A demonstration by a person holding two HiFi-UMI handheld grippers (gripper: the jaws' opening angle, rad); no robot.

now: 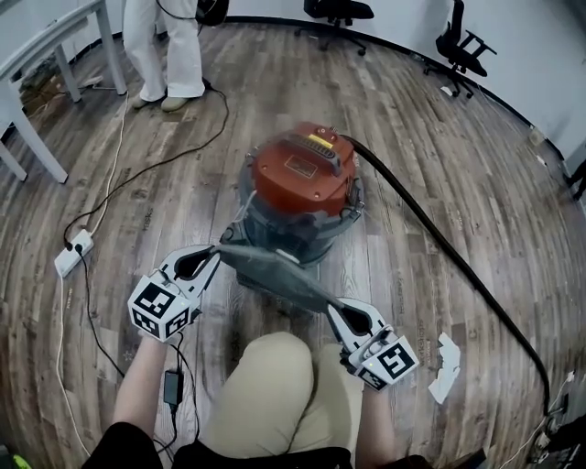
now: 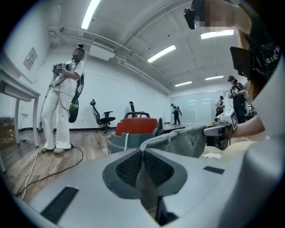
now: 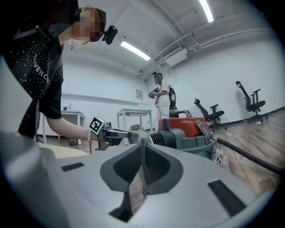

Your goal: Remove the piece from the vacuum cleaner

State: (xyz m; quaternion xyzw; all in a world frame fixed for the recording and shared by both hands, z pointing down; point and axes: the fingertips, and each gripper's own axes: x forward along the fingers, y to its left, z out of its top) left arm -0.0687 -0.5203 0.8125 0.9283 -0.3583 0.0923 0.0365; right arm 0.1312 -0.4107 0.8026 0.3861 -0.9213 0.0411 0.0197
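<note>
Between L tool (image 1: 216, 249) & R tool (image 1: 332, 306), by vac (image 1: 302, 169): grey piece (image 1: 275, 272), jaws pinched shut on its ends.

Before me the wooden floor (image 1: 430, 137) carries the vacuum cleaner (image 1: 302, 188), its black hose (image 1: 458, 264), a power strip (image 1: 73, 254) and a white scrap (image 1: 446, 366).

The standing person (image 1: 169, 46) is cut off above the thighs by the head view's top edge — an office chair (image 1: 339, 13) likewise. Both ends of the grey fabric piece (image 1: 275, 270) vanish between the jaws of the left gripper (image 1: 218, 250) and the right gripper (image 1: 331, 308).
</note>
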